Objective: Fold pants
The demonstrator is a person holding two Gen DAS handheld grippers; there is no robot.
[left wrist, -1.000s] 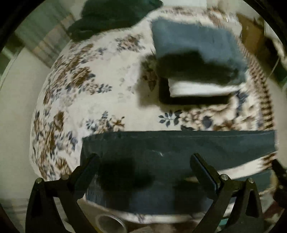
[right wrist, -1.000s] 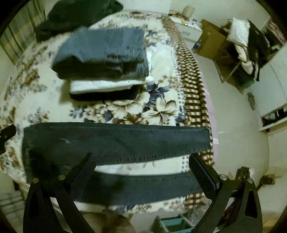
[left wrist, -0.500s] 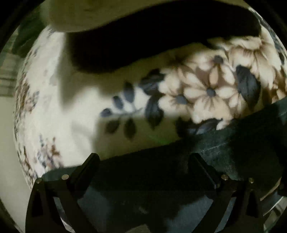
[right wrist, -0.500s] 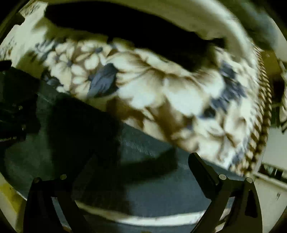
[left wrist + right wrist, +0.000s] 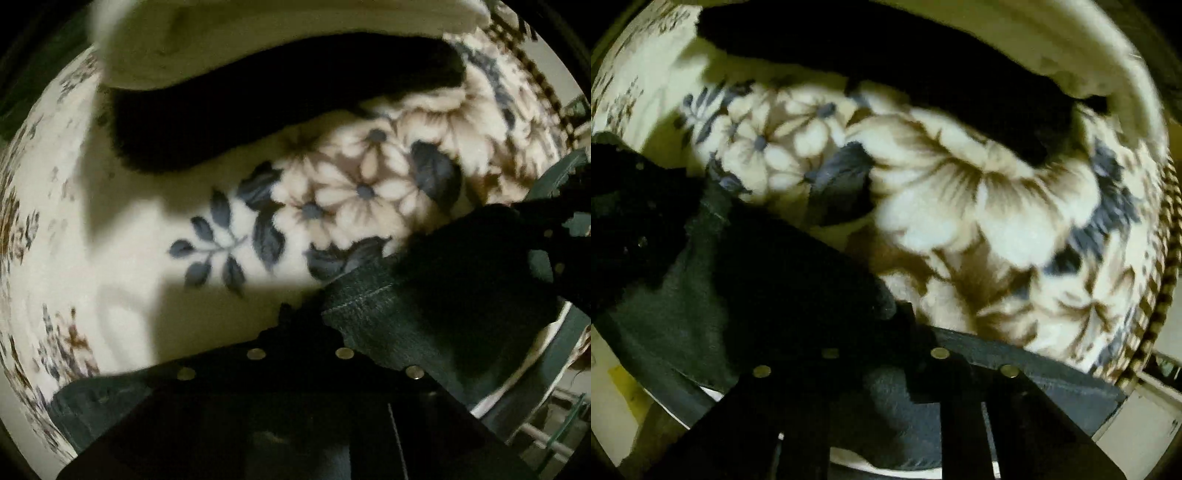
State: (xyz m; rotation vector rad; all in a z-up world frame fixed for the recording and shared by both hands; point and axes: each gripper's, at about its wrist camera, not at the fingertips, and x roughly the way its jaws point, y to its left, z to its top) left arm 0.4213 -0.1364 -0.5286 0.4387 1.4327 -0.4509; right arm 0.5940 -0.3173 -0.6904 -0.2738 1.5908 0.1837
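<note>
Pants [image 5: 388,325]: dark denim, lying on the floral bed blanket [image 5: 110,258]; likely soft, fairly heavy, not slippery.
Left view: left gripper [image 5: 295,332] fingers have just closed together, pinching the stitched edge.
Right view: right gripper [image 5: 886,332] fingers have just closed onto the denim [image 5: 683,314] edge; the edge looks a sound hold.

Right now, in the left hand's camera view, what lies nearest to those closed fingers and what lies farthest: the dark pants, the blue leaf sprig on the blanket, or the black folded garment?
1. Dark pants: right at the left gripper, pinched between its fingers.
2. Blue leaf sprig: on the floral blanket, just beyond, slightly left.
3. Black folded garment: farthest, across the top, under a cream layer.
</note>
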